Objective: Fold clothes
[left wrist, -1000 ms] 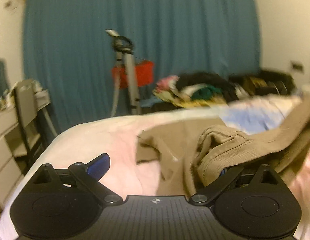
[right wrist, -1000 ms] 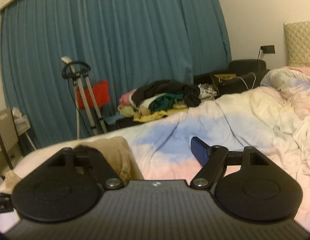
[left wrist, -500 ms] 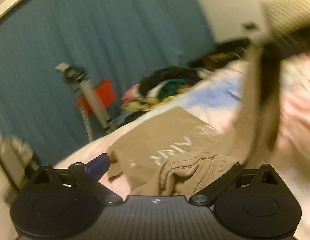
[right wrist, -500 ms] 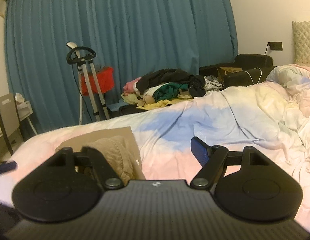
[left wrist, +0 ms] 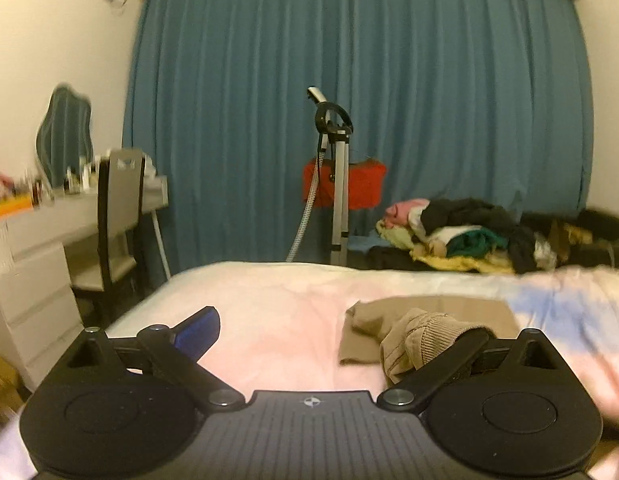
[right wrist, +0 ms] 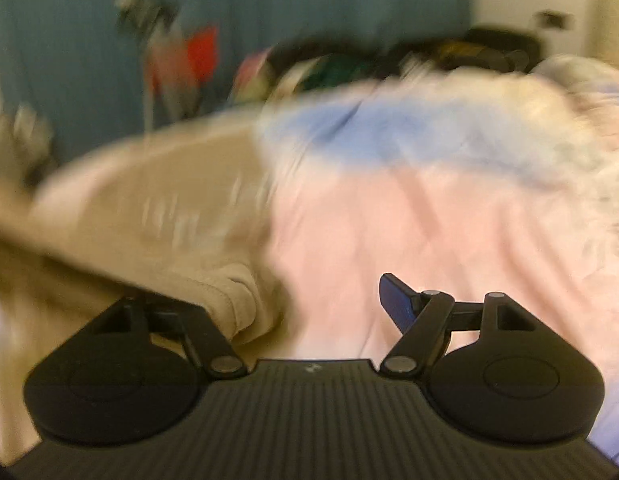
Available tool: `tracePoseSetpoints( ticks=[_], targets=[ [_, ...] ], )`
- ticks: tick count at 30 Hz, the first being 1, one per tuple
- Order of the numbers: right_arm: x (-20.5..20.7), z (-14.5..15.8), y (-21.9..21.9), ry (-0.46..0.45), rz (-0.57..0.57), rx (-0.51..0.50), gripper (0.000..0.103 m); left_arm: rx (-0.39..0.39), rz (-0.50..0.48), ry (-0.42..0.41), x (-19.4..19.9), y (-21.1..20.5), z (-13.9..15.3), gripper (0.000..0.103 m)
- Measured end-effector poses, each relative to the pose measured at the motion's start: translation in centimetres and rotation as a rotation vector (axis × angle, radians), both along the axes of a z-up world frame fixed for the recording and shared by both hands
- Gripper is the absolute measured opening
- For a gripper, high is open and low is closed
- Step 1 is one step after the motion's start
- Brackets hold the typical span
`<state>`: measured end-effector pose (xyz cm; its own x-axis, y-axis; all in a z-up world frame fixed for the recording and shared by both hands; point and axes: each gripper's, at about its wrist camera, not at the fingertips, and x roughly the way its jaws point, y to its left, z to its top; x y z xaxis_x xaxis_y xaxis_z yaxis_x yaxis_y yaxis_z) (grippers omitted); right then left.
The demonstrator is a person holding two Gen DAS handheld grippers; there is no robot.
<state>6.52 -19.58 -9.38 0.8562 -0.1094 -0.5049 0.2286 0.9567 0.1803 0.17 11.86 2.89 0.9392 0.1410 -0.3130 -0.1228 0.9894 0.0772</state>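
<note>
A tan sweatshirt [left wrist: 429, 312] lies on the pink and blue bedcover [left wrist: 277, 320]. In the left wrist view my left gripper [left wrist: 333, 332] stands open; its left blue pad [left wrist: 197, 328] is bare, and the ribbed tan hem [left wrist: 425, 340] is bunched over its right finger. In the right wrist view, which is blurred, my right gripper [right wrist: 309, 300] stands open; its right blue pad [right wrist: 397, 300] is bare, and the sweatshirt [right wrist: 157, 216] drapes over its left finger and spreads left across the bedcover [right wrist: 429, 216].
A heap of mixed clothes [left wrist: 461, 236] lies beyond the bed's far edge. A garment steamer stand [left wrist: 337, 184] with a red item stands before the blue curtain [left wrist: 349, 80]. A chair [left wrist: 117, 216] and white desk [left wrist: 29, 248] are at left.
My left gripper has swung back to level and the sweatshirt now lies lower on the bed. My right gripper has dropped and tilted down towards the bed, moving fast.
</note>
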Motion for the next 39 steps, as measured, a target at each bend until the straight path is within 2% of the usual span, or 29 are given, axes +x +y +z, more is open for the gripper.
tracePoseSetpoints(
  ticks=[3, 4, 6, 7, 9, 11, 14, 17, 19, 21, 24, 28, 31, 33, 36, 39],
  targets=[
    [-1.1, 2.0, -1.0, -0.132, -0.085, 0.001, 0.075, 0.076, -0.012, 0.088, -0.9, -0.9, -1.1, 0.103],
    [-1.3, 2.7, -1.1, -0.147, -0.093, -0.004, 0.079, 0.088, -0.013, 0.125, -1.2, -1.1, -1.5, 0.103],
    [-1.8, 3.9, -1.1, -0.177, -0.108, -0.014, 0.080, 0.093, -0.019, 0.180, -2.2, -1.4, -2.1, 0.103],
    [-2.0, 4.6, -1.2, -0.191, -0.115, -0.018, 0.080, 0.091, -0.019, 0.176, -2.7, -1.4, -1.8, 0.103],
    [-2.2, 6.2, -0.9, -0.217, -0.107, -0.021, 0.079, 0.075, 0.016, 0.118, -3.4, -1.1, -0.2, 0.103],
    [-2.2, 9.2, -0.6, -0.256, -0.079, -0.031, 0.079, -0.014, 0.057, 0.037, -4.1, 0.0, 3.1, 0.103],
    [-2.9, 15.9, -0.2, -0.364, -0.025, -0.066, 0.079, -0.100, 0.112, -0.108, -5.1, 1.2, 9.7, 0.103],
    [-4.1, 23.4, 0.1, -0.466, 0.017, -0.084, 0.079, -0.095, 0.132, -0.302, -7.1, 1.4, 17.9, 0.103],
    [-5.2, 28.6, -0.3, -0.522, 0.039, -0.072, 0.079, -0.112, 0.102, -0.396, -8.6, 1.8, 23.3, 0.103],
    [-6.4, 33.6, -0.9, -0.557, 0.060, -0.061, 0.081, -0.124, 0.075, -0.448, -10.2, 2.0, 28.5, 0.103],
    [-8.2, 40.4, -1.6, -0.590, 0.087, -0.066, 0.082, -0.094, 0.047, -0.526, -12.8, 1.6, 35.0, 0.103],
    [-10.6, 46.3, -2.5, -0.633, 0.107, -0.088, 0.084, -0.058, -0.006, -0.588, -15.5, 0.9, 40.6, 0.103],
    [-11.4, 48.1, -3.2, -0.645, 0.105, -0.103, 0.084, -0.052, -0.067, -0.565, -15.4, 0.2, 42.9, 0.103],
    [-11.1, 48.1, -3.7, -0.634, 0.106, -0.113, 0.084, -0.058, -0.096, -0.539, -14.3, -0.7, 42.9, 0.103],
    [-9.1, 46.3, -4.5, -0.572, 0.107, -0.102, 0.084, -0.088, -0.133, -0.452, -10.7, -1.4, 40.9, 0.103],
    [-5.2, 42.9, -5.0, -0.475, 0.102, -0.102, 0.084, -0.123, -0.152, -0.347, -5.0, -2.0, 36.9, 0.103]
  ],
)
